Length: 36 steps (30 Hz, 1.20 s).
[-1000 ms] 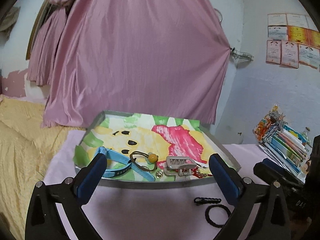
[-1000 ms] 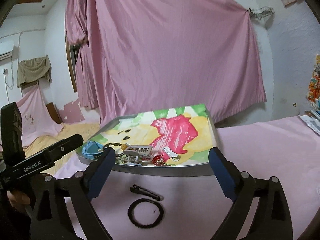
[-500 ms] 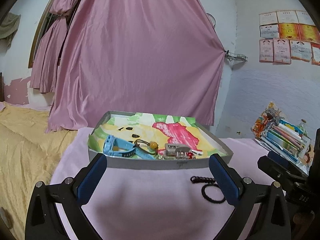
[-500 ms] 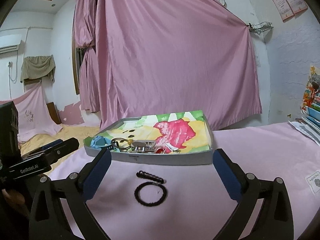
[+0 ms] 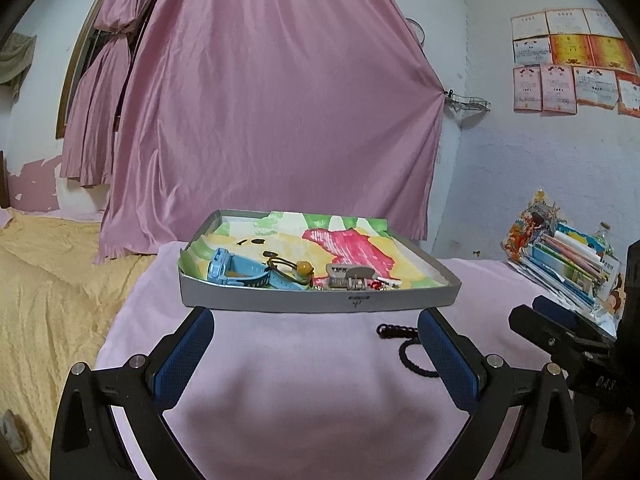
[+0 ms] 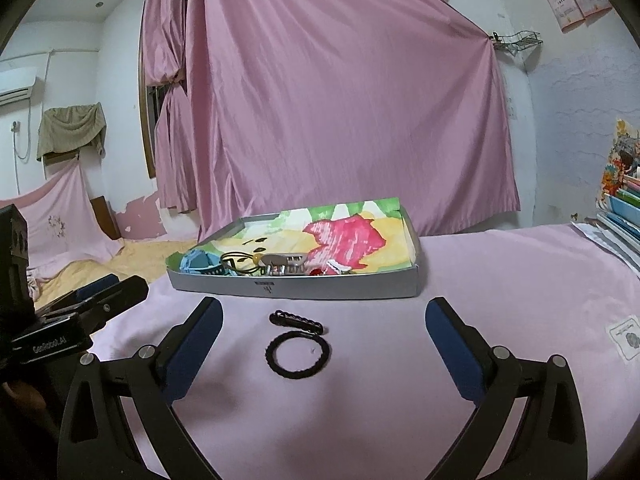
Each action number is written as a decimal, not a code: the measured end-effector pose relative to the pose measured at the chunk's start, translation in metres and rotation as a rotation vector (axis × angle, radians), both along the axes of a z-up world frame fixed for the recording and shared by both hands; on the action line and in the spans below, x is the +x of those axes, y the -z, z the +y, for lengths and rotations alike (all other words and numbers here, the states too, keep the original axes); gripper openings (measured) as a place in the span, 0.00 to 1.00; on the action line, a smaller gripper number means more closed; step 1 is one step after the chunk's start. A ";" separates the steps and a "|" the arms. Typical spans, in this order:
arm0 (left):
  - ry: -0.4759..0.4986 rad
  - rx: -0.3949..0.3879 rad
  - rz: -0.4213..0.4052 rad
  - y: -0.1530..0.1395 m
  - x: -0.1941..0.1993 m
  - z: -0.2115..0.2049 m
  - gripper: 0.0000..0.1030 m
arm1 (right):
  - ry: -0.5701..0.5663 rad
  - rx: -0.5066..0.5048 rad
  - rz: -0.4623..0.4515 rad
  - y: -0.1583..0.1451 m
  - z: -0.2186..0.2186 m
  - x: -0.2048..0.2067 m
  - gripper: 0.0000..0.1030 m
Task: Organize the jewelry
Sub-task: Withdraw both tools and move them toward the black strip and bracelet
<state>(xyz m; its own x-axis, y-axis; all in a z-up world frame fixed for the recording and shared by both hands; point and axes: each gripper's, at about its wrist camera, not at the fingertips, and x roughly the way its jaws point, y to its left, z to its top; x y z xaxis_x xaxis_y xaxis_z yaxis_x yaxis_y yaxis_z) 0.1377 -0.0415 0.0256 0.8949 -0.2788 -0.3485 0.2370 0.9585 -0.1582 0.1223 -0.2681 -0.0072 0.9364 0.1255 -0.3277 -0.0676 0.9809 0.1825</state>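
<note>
Jaws of both grippers are seen spread wide, with nothing held between the blue pads. The left gripper [image 5: 314, 344] is held low and level over the pink cloth-covered tabletop [image 5: 280, 392], pointed at the near wall of the shallow grey tray with a colourful printed liner [image 5: 320, 302]; its fingertips are stopped just short of that wall. The right gripper [image 6: 324, 334] is posed likewise, low and level, slightly further back from the tray [image 6: 296, 290], with its own body seen at the right edge of the left view.

Outside the tray, on the cloth just in front of its near wall, a black beaded hair clip [image 6: 298, 322] and a black round hair tie [image 6: 298, 354] are noted, lying just beside each other; whether they touch cannot be told. Both fall between the right gripper's fingers in the right view. In the left view the clip [image 5: 396, 330] and tie [image 5: 414, 360] are partly hidden behind the left gripper's right-hand finger.

Inside the tray, against the near wall, a light-blue watch strap [image 5: 236, 272], a dark hair elastic with an amber bead [image 5: 296, 268] and a grey claw clip [image 5: 348, 276] are recorded.

Bare cloth is seen to the right of the tray and in front of it. A stack of books and papers [image 5: 568, 264] is set well to the tray's right.
</note>
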 end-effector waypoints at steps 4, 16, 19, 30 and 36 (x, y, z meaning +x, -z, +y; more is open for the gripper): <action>0.004 0.012 0.008 0.001 0.001 -0.003 0.99 | 0.019 -0.005 0.027 0.003 -0.002 0.005 0.97; 0.045 0.106 0.197 0.009 0.042 -0.017 0.99 | 0.003 -0.102 0.290 0.017 -0.003 0.049 0.97; 0.048 0.147 0.237 0.012 0.052 -0.023 0.99 | -0.020 -0.128 0.342 0.019 -0.001 0.060 0.97; 0.086 0.230 0.381 0.024 0.083 -0.042 0.99 | -0.071 -0.270 0.491 0.030 0.012 0.101 0.97; 0.116 0.257 0.394 0.024 0.093 -0.052 0.99 | -0.086 -0.320 0.533 0.033 0.016 0.111 0.97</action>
<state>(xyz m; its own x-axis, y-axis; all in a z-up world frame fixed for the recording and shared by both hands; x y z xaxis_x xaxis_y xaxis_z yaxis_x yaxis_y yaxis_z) 0.2311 -0.0936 0.0020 0.6489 -0.2294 -0.7254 0.3141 0.9492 -0.0192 0.2336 -0.2524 -0.0405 0.6251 0.0118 -0.7805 -0.1297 0.9876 -0.0889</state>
